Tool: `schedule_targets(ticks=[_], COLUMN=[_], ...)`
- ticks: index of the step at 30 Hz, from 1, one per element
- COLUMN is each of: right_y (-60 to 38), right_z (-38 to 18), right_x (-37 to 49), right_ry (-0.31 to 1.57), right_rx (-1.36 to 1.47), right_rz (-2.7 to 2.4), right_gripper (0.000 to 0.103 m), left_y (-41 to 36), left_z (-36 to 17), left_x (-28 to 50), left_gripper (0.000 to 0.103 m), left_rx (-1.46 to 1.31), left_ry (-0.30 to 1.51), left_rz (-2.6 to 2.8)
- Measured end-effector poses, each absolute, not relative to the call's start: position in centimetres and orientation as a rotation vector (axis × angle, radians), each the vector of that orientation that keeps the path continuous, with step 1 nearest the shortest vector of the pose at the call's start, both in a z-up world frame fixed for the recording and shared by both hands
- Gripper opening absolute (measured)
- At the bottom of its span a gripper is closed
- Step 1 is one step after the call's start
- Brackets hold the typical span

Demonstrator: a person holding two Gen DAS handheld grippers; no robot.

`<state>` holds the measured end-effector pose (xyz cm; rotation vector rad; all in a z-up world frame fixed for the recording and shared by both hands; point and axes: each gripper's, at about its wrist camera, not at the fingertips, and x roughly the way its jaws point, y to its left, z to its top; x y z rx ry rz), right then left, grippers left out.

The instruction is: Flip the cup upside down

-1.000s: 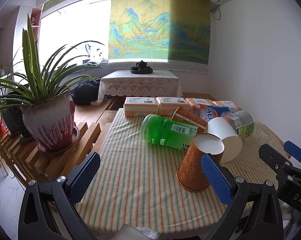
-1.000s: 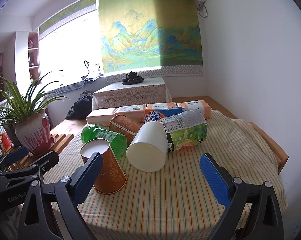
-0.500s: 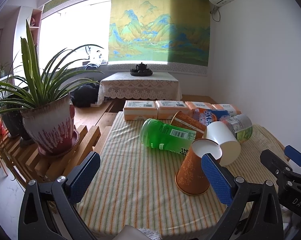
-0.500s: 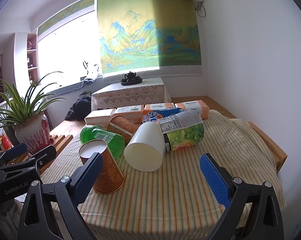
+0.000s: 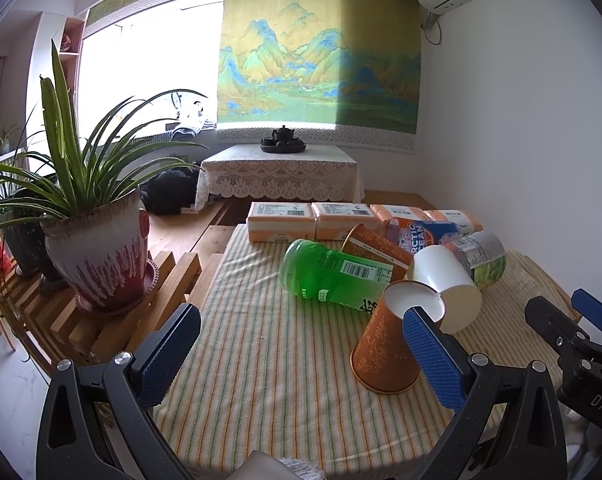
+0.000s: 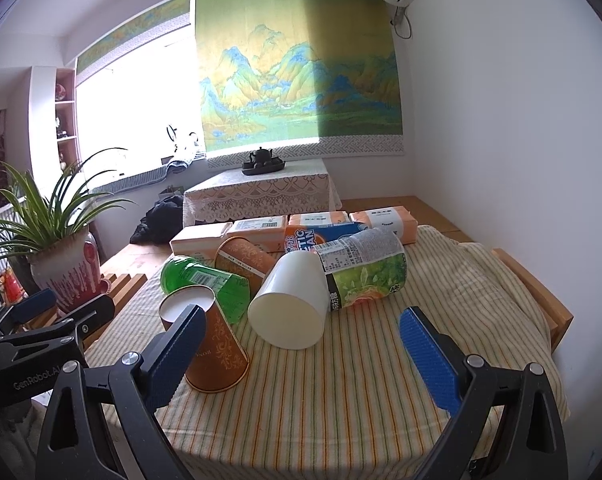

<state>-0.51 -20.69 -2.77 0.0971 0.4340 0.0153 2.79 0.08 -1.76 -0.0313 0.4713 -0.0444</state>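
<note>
Right wrist view: orange cup (image 6: 213, 344), mouth down, axis tilted off upright, beside left finger of right gripper (image 6: 301, 356); nearer arm; both grippers' jaws spread, empty.

The left wrist view looks forward between the two blue pads of the left gripper (image 5: 301, 354), from low over the near edge of the striped tablecloth (image 5: 261, 360), towards the far wall with the landscape hanging (image 5: 317, 64). The right wrist view looks the same way through the right gripper (image 6: 301, 352), from a place more to the right. Both views share the orange paper cup (image 5: 385, 348) (image 6: 217, 356), the white cup (image 5: 445, 284) (image 6: 293, 304), the green bottle (image 5: 333, 276) and the plant pot (image 6: 67, 276). Each view shows the other gripper at its edge.
</note>
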Motion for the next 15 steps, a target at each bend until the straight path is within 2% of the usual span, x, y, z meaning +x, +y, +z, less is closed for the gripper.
schedule_targets(ticks=[15], right_y=[-21.07], right_z=[-2.83], right_x=[-0.28], right_ry=[0.441], right_rx=[0.107], right_rz=[0.009], right_gripper=[0.096], left_y=[0.42], left_z=[-2.03], left_x=[3.47], left_gripper=[0.103], left_rx=[-0.038], left_ry=[0.479], left_rz=[-0.033])
